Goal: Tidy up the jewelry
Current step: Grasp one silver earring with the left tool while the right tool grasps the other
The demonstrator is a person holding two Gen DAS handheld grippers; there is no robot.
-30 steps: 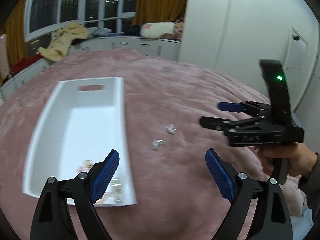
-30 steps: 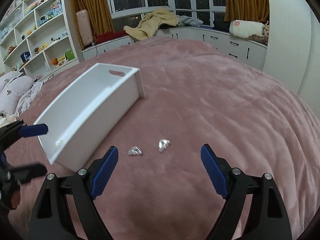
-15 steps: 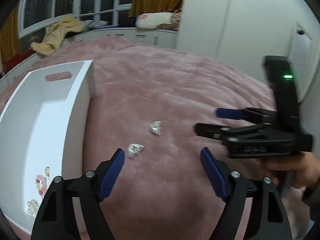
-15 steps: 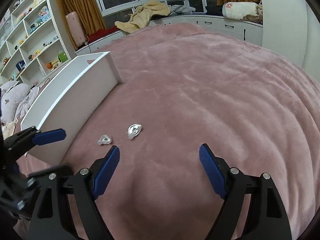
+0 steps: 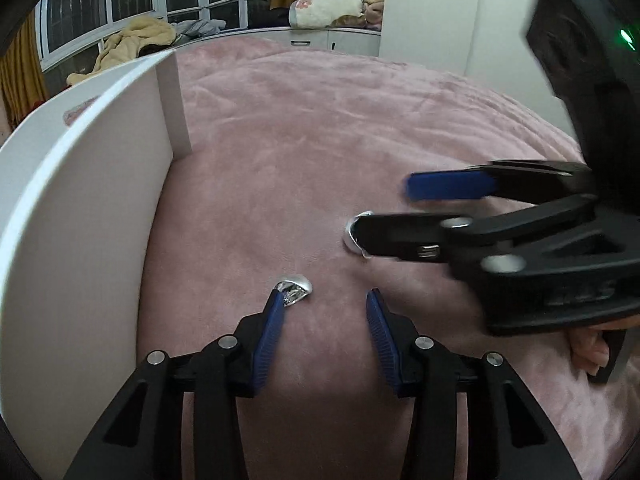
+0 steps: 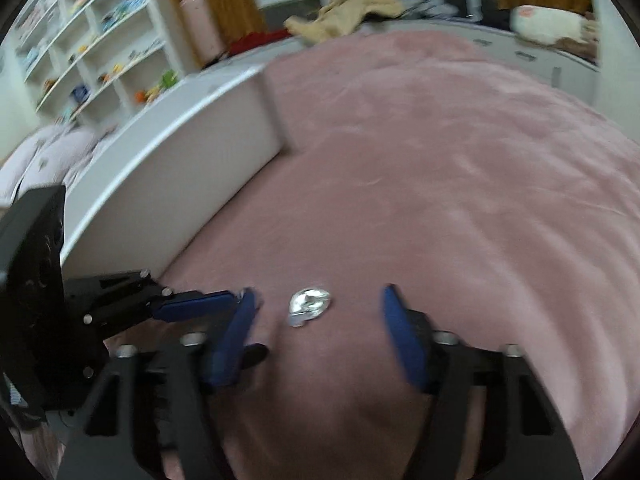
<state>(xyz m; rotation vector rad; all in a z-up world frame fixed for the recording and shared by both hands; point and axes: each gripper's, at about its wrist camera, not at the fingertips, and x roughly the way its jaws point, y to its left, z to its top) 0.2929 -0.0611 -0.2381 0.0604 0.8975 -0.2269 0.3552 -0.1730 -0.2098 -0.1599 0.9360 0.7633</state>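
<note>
Left tongs (image 5: 325,300): you hold them parted; one pad touches a silver earring (image 5: 295,285).
Right tongs (image 6: 318,312): parted around a second earring (image 6: 310,302), gripping nothing.

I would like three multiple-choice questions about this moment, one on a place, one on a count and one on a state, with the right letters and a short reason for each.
1. Where does the white tray stand relative to the left gripper?
A. on its left
B. on its right
C. behind the window

2. How many silver jewelry pieces lie on the pink blanket?
A. one
B. two
C. four

3. In what state is the right gripper?
A. shut on a piece
B. open
C. inside the tray

Answers: 1 A, the tray wall fills the left side of the left wrist view. 2 B, the near piece and the far piece show there. 3 B, its blue fingers stand apart on either side of the far piece.
</note>
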